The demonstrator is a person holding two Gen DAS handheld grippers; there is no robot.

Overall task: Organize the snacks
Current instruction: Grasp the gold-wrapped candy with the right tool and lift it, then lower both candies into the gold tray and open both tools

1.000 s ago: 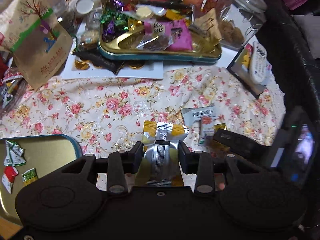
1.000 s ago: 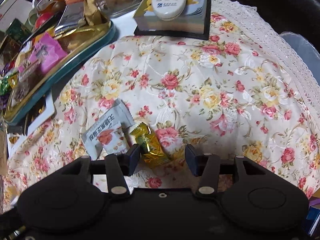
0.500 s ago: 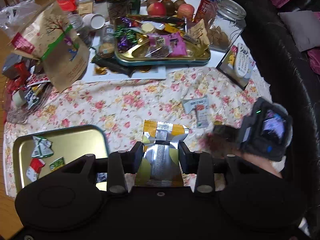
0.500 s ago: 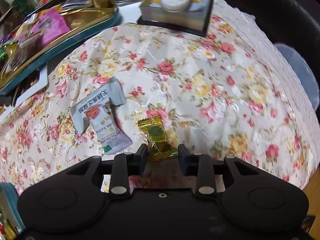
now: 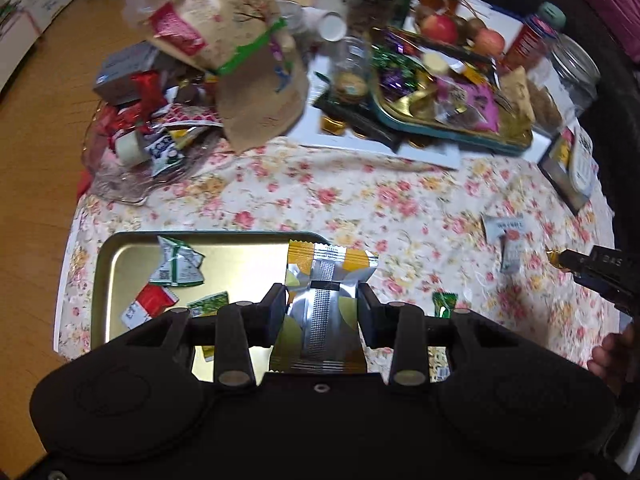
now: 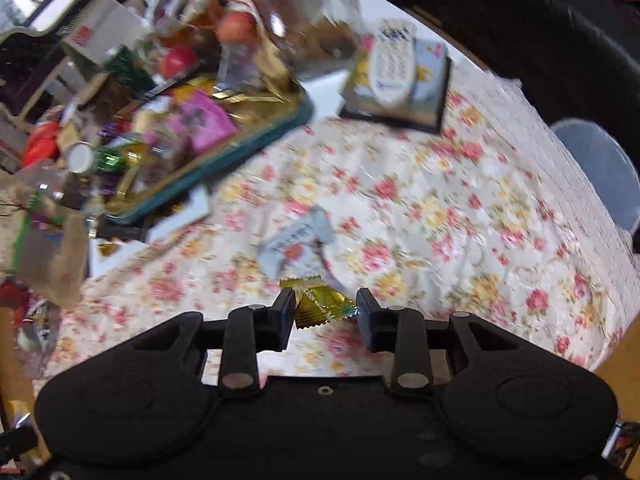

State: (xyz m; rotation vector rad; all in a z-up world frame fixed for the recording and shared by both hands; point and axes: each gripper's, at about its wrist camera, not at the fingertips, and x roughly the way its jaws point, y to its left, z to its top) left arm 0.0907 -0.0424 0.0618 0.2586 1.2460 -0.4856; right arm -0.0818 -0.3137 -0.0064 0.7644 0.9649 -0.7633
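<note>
My left gripper (image 5: 322, 310) is shut on a silver and yellow snack packet (image 5: 326, 300), held above the right end of a gold tray (image 5: 120, 264). Several small packets lie in that tray, among them a green and white one (image 5: 176, 268) and a red one (image 5: 150, 304). My right gripper (image 6: 326, 310) is shut on a gold-wrapped candy (image 6: 320, 304), lifted off the floral cloth (image 6: 440, 220). In the left wrist view the right gripper (image 5: 596, 276) enters from the right edge. A grey packet (image 5: 506, 228) and a small white one lie on the cloth. A green candy (image 5: 444, 302) lies beside my left fingers.
A teal-rimmed tray (image 5: 452, 136) heaped with sweets stands at the back, with apples (image 5: 440, 28), jars (image 5: 576, 68) and a brown paper bag (image 5: 256, 60) around it. A remote (image 6: 392, 68) rests on a box at the back right. A hand (image 5: 614, 356) shows at the right edge.
The left gripper carried the packet leftwards and up, over the gold tray. The right gripper closed on the gold candy and lifted it off the cloth.
</note>
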